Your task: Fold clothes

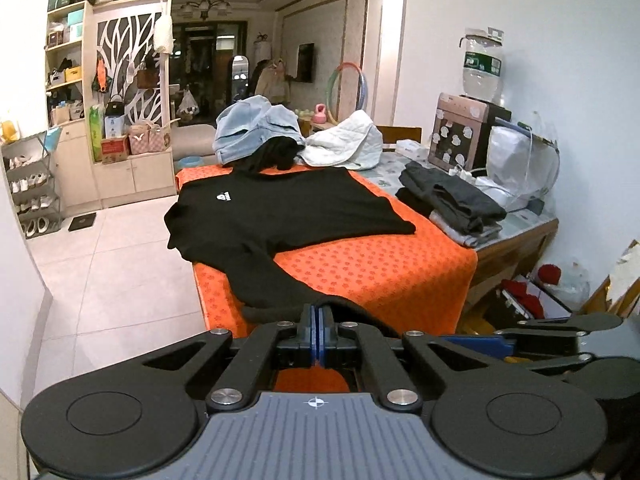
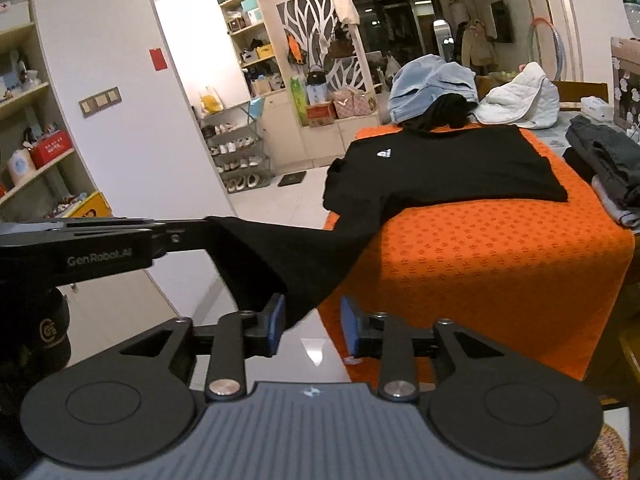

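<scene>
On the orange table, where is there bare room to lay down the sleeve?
Bare orange cloth lies in front of the black shirt, from its hem to the near table edge. Crowded: the far end with jeans and white jacket, and the right side with the folded stack.

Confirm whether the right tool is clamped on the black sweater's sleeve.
No: the right tool stands open, its blue pads apart, with the black knit sweater's sleeve hanging just beside its left pad.

The left gripper [image 1: 319, 322] pinched the black shirt's [image 1: 280, 208] sleeve; the shirt lay ahead on the orange cloth [image 1: 384, 272].
</scene>
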Motion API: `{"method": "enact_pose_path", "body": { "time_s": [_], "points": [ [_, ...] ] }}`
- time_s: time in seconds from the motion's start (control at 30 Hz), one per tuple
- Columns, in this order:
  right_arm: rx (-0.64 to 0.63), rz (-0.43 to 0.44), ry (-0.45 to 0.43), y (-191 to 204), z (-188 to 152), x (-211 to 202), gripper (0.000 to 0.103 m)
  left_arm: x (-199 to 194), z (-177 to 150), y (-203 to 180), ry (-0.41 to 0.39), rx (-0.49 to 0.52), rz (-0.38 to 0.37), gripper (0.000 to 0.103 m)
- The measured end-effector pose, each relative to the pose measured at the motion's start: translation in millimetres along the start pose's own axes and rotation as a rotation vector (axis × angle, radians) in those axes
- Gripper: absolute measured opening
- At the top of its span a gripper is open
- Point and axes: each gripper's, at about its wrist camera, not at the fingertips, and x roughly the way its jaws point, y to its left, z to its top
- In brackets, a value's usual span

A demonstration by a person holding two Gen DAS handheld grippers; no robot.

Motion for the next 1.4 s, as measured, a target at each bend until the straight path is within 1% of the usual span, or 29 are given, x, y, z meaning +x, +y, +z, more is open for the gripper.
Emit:
{"method": "enact_pose_path", "body": {
  "time_s": [0.13,0.17,0.2,0.23,0.27,0.37,0.47,0.67,0.73,0.87,1.13,1.27,1.4],
  "points": [
    [-0.033,-0.006,-0.010,5.2,-3.4,13.3,0.038,1.2,0.1,-8.9,0.009,0.014,0.006,0.004],
    [-0.052,-0.011,-0.008,6.4,-3.4,16.9,0.035,0.7,0.1,-10.5,0.007,0.015,0.009,0.004],
    [-0.072,-0.023,-0.003,7.3,-3.1,20.2,0.025,-0.4,-0.1,-11.8,0.006,0.018,0.011,0.004],
    [-0.094,-0.042,0.002,7.6,-3.0,23.3,0.018,-1.3,-1.0,-13.1,0.006,0.022,0.013,0.004],
    [-0.115,-0.060,0.004,7.6,-2.9,25.4,0.003,-1.8,-4.1,-14.2,0.011,0.032,0.015,0.004],
    [-0.165,-0.097,-0.041,8.0,1.7,15.8,0.003,-3.3,-13.2,-17.7,0.028,0.062,0.022,0.004],
    [-0.248,-0.119,-0.089,15.3,7.0,2.8,0.003,-4.8,-22.4,-21.1,0.044,0.091,0.030,0.004],
    [-0.395,-0.117,-0.098,39.0,5.9,-3.1,0.003,-7.6,-40.3,-28.2,0.075,0.150,0.043,0.006],
    [-0.410,-0.108,-0.093,42.2,5.3,-5.2,0.003,-7.6,-42.8,-32.0,0.065,0.163,0.039,0.007],
    [-0.430,-0.094,-0.081,47.4,5.8,-9.4,0.003,-11.4,-46.9,-39.5,0.040,0.194,0.006,0.020],
    [-0.463,-0.076,-0.063,48.9,12.2,-16.4,0.003,-21.7,-45.9,-51.1,-0.018,0.230,-0.052,0.036],
    [-0.451,-0.057,-0.049,45.0,15.4,-17.0,0.003,-22.5,-43.3,-57.8,-0.037,0.250,-0.086,0.037],
    [-0.463,-0.038,-0.026,44.4,17.4,-16.1,0.003,-9.8,-41.3,-60.1,-0.045,0.250,-0.062,0.037]
  ]
}}
